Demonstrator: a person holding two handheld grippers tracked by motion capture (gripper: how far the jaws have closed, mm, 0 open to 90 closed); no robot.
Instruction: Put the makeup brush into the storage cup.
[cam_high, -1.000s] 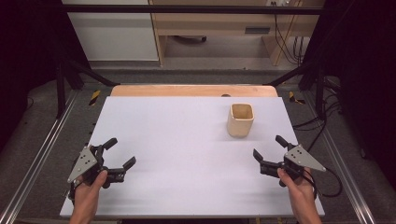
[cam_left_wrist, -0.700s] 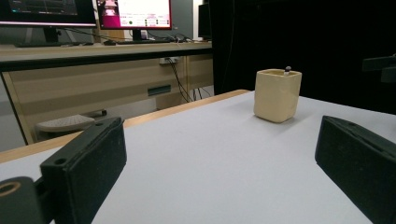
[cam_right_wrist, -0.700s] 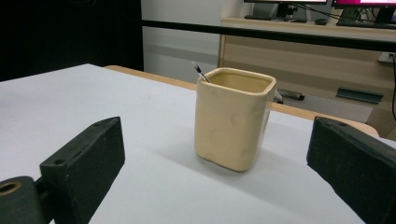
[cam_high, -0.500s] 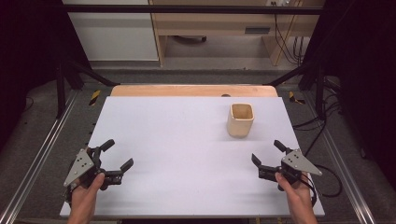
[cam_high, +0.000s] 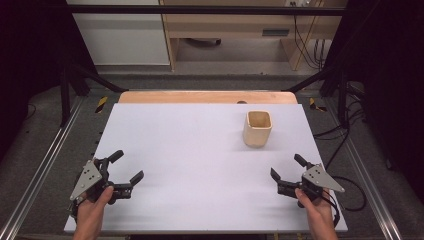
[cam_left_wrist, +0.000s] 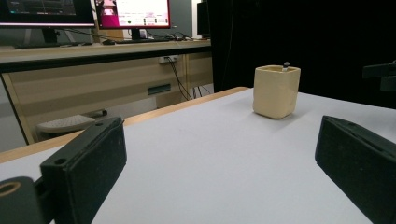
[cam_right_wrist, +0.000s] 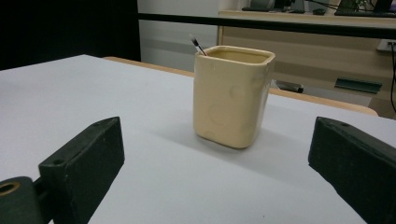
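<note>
A cream square cup (cam_high: 258, 128) stands upright on the white table top (cam_high: 190, 150), right of centre toward the back. In the right gripper view the cup (cam_right_wrist: 232, 95) is close ahead, and a thin stick with a dark tip (cam_right_wrist: 195, 44) pokes above its rim. From the left gripper view the cup (cam_left_wrist: 276, 91) sits farther off. My left gripper (cam_high: 125, 167) is open near the front left corner, held by a hand. Near the front right, my right gripper (cam_high: 288, 167) is open too, well short of the cup. Nothing lies between either pair of jaws.
A wooden strip (cam_high: 207, 97) runs along the table's far edge. Metal frame rails (cam_high: 40, 170) flank the table on both sides. Cables (cam_high: 350, 180) trail on the floor at the right. A desk with monitors (cam_left_wrist: 130, 14) stands beyond the table.
Both hands have drawn their grippers slightly back toward the front edge of the table. Both stay open. The cup has not moved.
</note>
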